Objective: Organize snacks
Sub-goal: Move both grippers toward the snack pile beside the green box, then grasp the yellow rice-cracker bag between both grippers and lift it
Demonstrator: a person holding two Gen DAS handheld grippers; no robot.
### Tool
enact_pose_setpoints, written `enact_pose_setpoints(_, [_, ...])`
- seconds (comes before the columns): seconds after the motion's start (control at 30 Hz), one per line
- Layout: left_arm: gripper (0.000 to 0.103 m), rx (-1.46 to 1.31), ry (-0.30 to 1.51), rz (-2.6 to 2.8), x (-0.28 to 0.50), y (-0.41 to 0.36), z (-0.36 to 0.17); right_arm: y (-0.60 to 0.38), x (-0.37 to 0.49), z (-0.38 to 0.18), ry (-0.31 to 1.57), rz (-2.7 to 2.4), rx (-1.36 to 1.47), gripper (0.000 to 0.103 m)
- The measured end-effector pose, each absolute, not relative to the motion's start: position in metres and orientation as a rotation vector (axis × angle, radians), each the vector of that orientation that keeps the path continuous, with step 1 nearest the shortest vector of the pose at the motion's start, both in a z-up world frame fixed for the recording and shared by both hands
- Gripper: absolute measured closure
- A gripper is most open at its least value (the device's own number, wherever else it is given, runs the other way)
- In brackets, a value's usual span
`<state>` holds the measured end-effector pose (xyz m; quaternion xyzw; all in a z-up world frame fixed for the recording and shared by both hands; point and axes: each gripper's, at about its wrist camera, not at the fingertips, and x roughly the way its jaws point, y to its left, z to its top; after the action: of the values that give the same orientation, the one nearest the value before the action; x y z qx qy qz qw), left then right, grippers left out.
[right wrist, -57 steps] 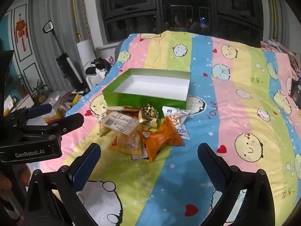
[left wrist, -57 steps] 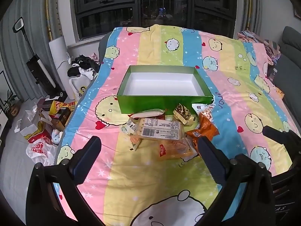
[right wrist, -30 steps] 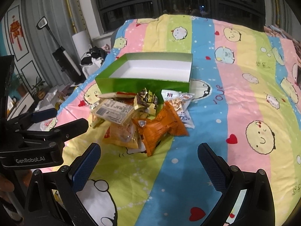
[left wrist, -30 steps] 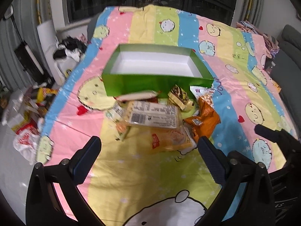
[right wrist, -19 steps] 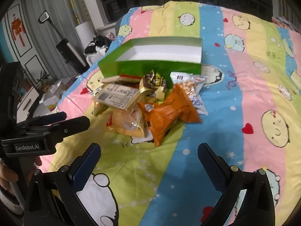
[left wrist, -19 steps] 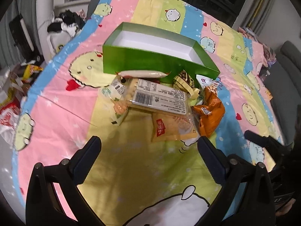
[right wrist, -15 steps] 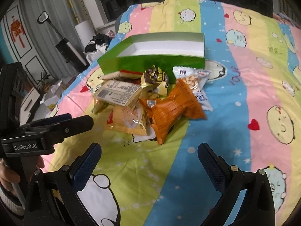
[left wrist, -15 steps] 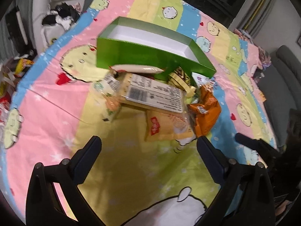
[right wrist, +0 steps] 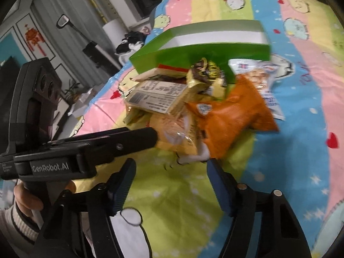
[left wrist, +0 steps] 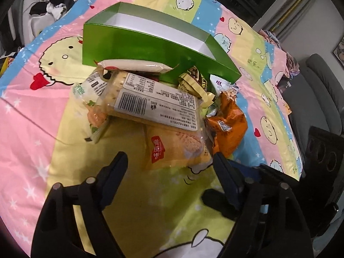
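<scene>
In the right wrist view we see the orange bag and the green box blurred by motion, so no print on them is readable. In the left wrist view the labelled packet covers the yellow packet partly, and its small text we cannot read. The box floor is hidden behind the near wall.

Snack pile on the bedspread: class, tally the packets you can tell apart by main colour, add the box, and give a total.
Orange packet: 1
Gold-wrapped packet: 1
Clear packet with red label: 1
White or pale packets: 4
Green box: 1
Total: 8; some packets may be hidden underneath.
</scene>
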<state>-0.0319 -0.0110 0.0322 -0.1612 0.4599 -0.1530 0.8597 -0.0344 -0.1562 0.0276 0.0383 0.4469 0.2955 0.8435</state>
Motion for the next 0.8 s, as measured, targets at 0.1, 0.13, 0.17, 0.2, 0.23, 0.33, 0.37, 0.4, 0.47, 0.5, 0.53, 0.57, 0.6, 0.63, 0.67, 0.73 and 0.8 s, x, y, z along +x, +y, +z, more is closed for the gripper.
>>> enact_pose_setpoints(0.1, [0.029,-0.333,0.976,-0.32,-0.025,-0.01,0.029,-0.149,-0.026,0.025,0.927,0.61,0.08,0.034])
enact_pose_setpoints(0.13, [0.03,-0.338,0.978,-0.327,-0.022,-0.01,0.027,-0.15,-0.023,0.023,0.926,0.606,0.078,0.034])
enact_pose_setpoints(0.17, [0.031,-0.34,0.977,-0.33,-0.02,-0.01,0.027,-0.148,-0.019,0.023,0.926,0.615,0.086,0.034])
enact_pose_setpoints(0.2, [0.032,-0.34,0.978,-0.333,-0.016,-0.01,0.027,-0.145,-0.016,0.023,0.925,0.624,0.082,0.034])
enact_pose_setpoints(0.23, [0.035,-0.339,0.98,-0.337,-0.014,-0.01,0.026,-0.141,-0.014,0.022,0.921,0.631,0.069,0.034])
enact_pose_setpoints(0.33, [0.045,-0.377,1.008,-0.374,-0.006,-0.01,0.018,-0.13,-0.004,0.018,0.939,0.657,0.053,0.044])
enact_pose_setpoints(0.37, [0.049,-0.394,1.015,-0.387,-0.004,-0.009,0.017,-0.129,0.0,0.016,0.949,0.655,0.052,0.047])
enact_pose_setpoints(0.4, [0.053,-0.397,1.021,-0.388,-0.003,-0.009,0.015,-0.126,0.002,0.015,0.954,0.651,0.047,0.051])
enact_pose_setpoints(0.47, [0.053,-0.388,1.019,-0.394,-0.003,-0.009,0.015,-0.124,0.003,0.014,0.952,0.649,0.029,0.054])
enact_pose_setpoints(0.5, [0.053,-0.385,1.017,-0.396,-0.004,-0.009,0.015,-0.124,0.003,0.014,0.948,0.651,0.026,0.059])
enact_pose_setpoints(0.53, [0.053,-0.383,1.014,-0.399,-0.005,-0.009,0.016,-0.125,0.002,0.013,0.948,0.647,0.026,0.061])
enact_pose_setpoints(0.57, [0.053,-0.385,1.014,-0.399,-0.005,-0.008,0.017,-0.127,0.002,0.013,0.949,0.648,0.032,0.063])
enact_pose_setpoints(0.6, [0.053,-0.386,1.015,-0.397,-0.006,-0.007,0.017,-0.129,0.002,0.013,0.95,0.65,0.045,0.067])
enact_pose_setpoints(0.63, [0.053,-0.385,1.017,-0.396,-0.008,-0.006,0.018,-0.131,0.001,0.013,0.951,0.652,0.048,0.069])
enact_pose_setpoints(0.67, [0.053,-0.386,1.019,-0.396,-0.008,-0.006,0.019,-0.131,-0.002,0.015,0.947,0.654,0.047,0.072])
enact_pose_setpoints(0.73, [0.053,-0.39,1.025,-0.403,-0.014,-0.004,0.022,-0.135,-0.009,0.017,0.945,0.662,0.053,0.073])
enact_pose_setpoints(0.8, [0.053,-0.393,1.026,-0.414,-0.023,-0.004,0.025,-0.142,-0.019,0.02,0.944,0.668,0.058,0.073])
